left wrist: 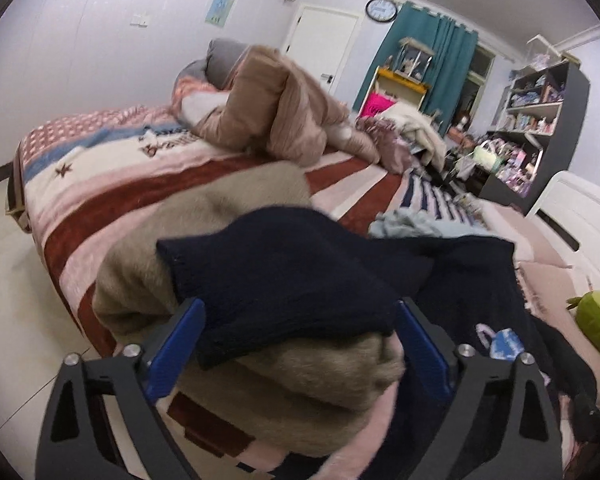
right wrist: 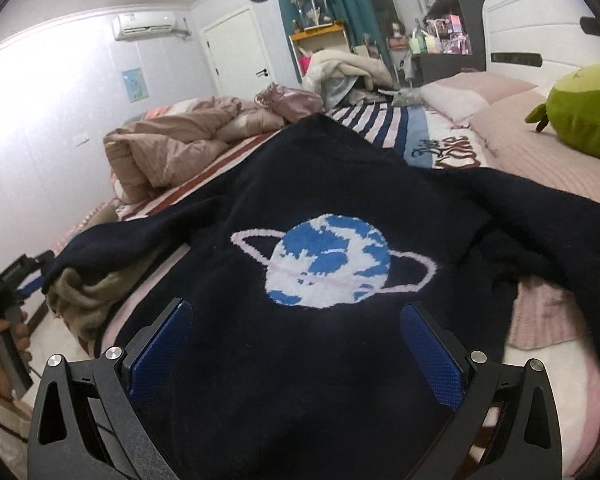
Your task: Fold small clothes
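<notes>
A: Left wrist view, near to far pls.

B: Left gripper (left wrist: pixel 300 322) is seen at bottom centre, blue pads spread wide, nothing clamped. A navy sleeve (left wrist: pixel 284 276) is draped between and just beyond the pads, laid over a tan fuzzy garment (left wrist: pixel 284 392) bunched at bottom centre. Contact btw pads and sleeve can't be confirmed.

A: And further out?

B: The striped blanket (left wrist: pixel 112 208) is spread across the mid-left. A light blue cloth (left wrist: pixel 412 226) is crumpled at centre right. A brown quilt (left wrist: pixel 276 112) is heaped at upper centre. A teal curtain (left wrist: pixel 420 52) and wall clock (left wrist: pixel 381 10) are seen at the top, shelving (left wrist: pixel 540 120) at upper right.

A: Right wrist view?

B: Right gripper (right wrist: pixel 296 344) is found at bottom centre, also released, pads wide apart over the fabric. The navy sweater (right wrist: pixel 300 380) is laid out flat on the bed, filling the centre; its planet motif (right wrist: pixel 328 260) is shown just beyond the pads. One sleeve is stretched to mid-left over the tan garment, the other to mid-right.

A: Anything at the edges?

B: A hand (right wrist: pixel 4 344) on the other gripper's handle is caught at lower left. A green plush (right wrist: pixel 584 112) is seen at upper right, an AC unit (right wrist: pixel 145 26) at upper left.
</notes>
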Demonstrator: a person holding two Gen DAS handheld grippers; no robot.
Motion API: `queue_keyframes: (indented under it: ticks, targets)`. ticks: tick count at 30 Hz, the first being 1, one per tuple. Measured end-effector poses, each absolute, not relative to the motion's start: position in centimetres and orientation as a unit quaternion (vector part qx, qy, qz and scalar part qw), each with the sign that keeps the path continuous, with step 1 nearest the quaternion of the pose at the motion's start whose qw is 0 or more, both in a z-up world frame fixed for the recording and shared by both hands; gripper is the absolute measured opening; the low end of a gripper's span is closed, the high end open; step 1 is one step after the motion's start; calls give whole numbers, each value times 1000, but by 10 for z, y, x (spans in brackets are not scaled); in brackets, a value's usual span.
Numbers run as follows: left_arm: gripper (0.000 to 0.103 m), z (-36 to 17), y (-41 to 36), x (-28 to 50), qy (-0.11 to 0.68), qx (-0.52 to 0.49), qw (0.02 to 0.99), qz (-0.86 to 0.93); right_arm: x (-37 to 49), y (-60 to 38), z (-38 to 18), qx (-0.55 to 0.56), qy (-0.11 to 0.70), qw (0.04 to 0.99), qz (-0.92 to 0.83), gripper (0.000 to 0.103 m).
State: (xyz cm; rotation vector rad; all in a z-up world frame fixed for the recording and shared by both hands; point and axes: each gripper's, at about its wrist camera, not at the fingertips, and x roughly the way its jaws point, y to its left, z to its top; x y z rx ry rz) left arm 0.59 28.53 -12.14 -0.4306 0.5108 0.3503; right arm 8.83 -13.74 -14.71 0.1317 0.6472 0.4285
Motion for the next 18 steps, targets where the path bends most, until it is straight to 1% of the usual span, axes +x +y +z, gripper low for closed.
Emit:
queue_keyframes:
  ticks: [5, 8, 9, 10, 13, 15, 17, 18]
  targets:
    - [93, -134, 291, 12, 257, -216, 923, 188, 91, -128, -149, 56, 322, 920, 214, 103]
    - [96, -134, 294, 7, 257, -219, 914, 227, 93, -128, -150, 56, 324, 920, 213, 103]
    - [99, -133, 295, 5, 251, -217, 911, 244, 93, -129, -150, 57, 325, 920, 212, 103]
    - [99, -131, 297, 2, 246, -215, 911, 251, 93, -130, -150, 58, 325, 920, 211, 103]
    - [99, -135, 305, 3, 252, -230, 913, 222, 93, -133, -151, 64, 326, 919, 210, 103]
    - [90, -137, 304, 7, 258, -221, 915, 218, 94, -134, -152, 68, 328, 919, 211, 103]
    - [73, -136, 299, 8, 260, -202, 917, 226, 95, -136, -154, 71, 329, 918, 211, 103]
    - [69, -135, 295, 9, 258, -192, 919, 228, 95, -136, -154, 73, 329, 918, 211, 103]
